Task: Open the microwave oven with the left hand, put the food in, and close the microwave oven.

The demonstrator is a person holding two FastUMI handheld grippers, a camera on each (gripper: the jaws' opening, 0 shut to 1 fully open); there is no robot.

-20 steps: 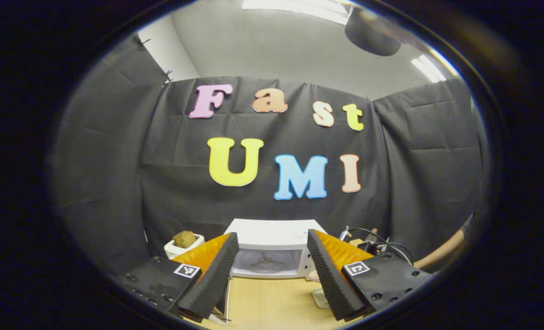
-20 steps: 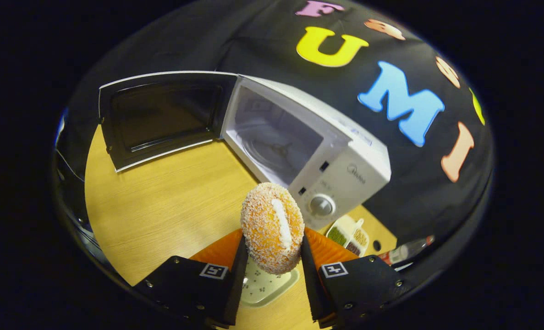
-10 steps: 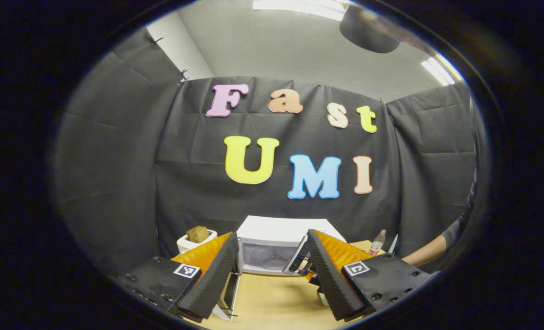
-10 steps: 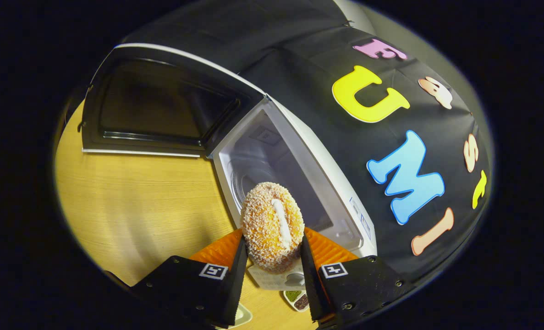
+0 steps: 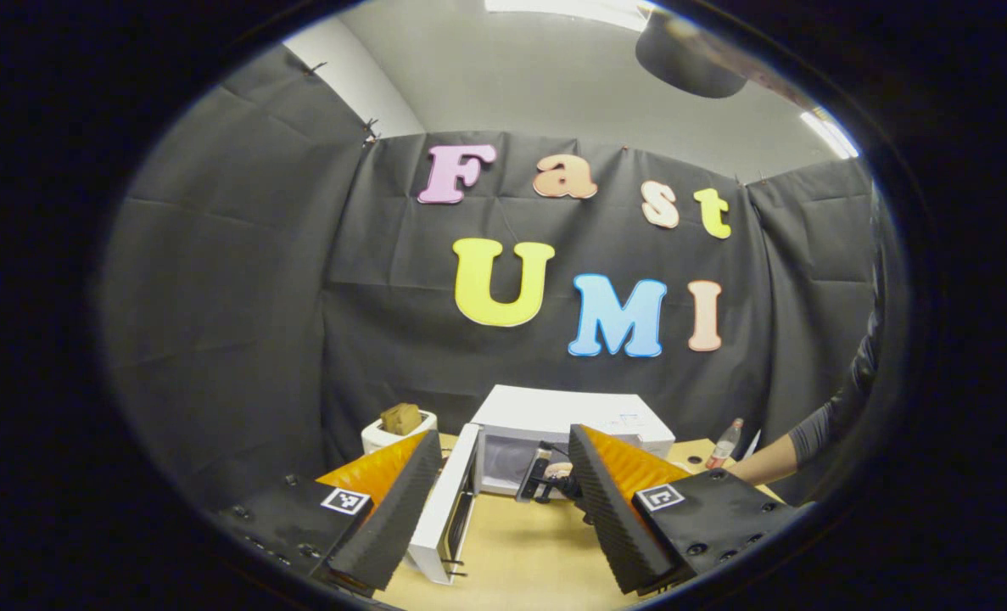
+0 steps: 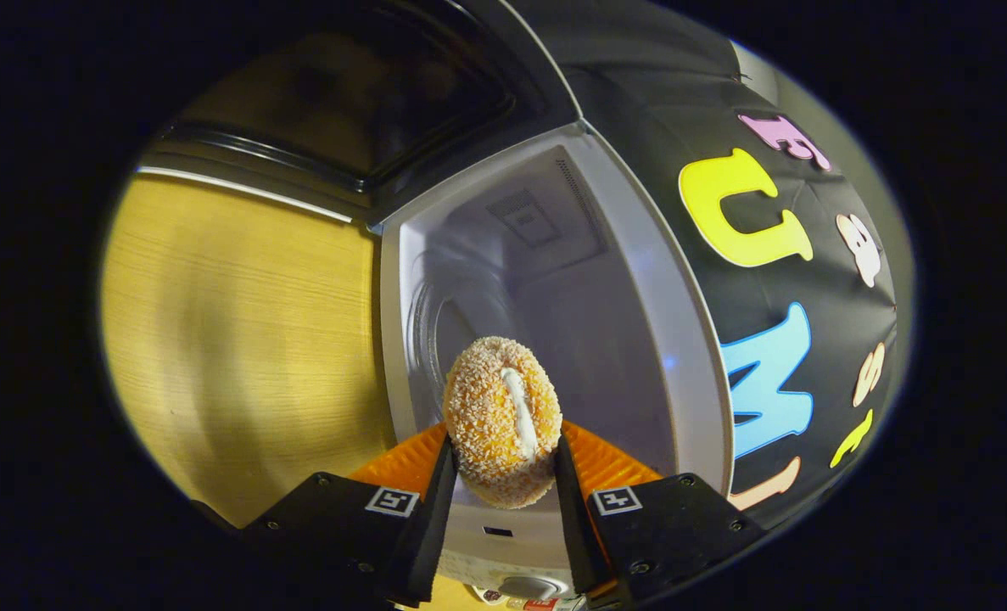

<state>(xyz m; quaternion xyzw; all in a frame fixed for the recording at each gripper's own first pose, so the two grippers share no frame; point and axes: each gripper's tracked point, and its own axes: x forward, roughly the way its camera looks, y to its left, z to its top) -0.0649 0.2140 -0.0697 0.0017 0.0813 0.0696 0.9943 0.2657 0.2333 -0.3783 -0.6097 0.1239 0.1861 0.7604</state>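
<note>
Right gripper clamps food, long axis toward open microwave oven.

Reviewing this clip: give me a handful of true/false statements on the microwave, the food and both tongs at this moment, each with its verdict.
1. The white microwave oven has its door shut. False: the door stands open.
2. The right tongs grip a crumb-coated orange bun. True.
3. The bun rests on the turntable. False: it is held at the cavity's opening.
4. The left tongs are open and hold nothing. True.
5. The microwave stands on a light wooden table. True.
</note>
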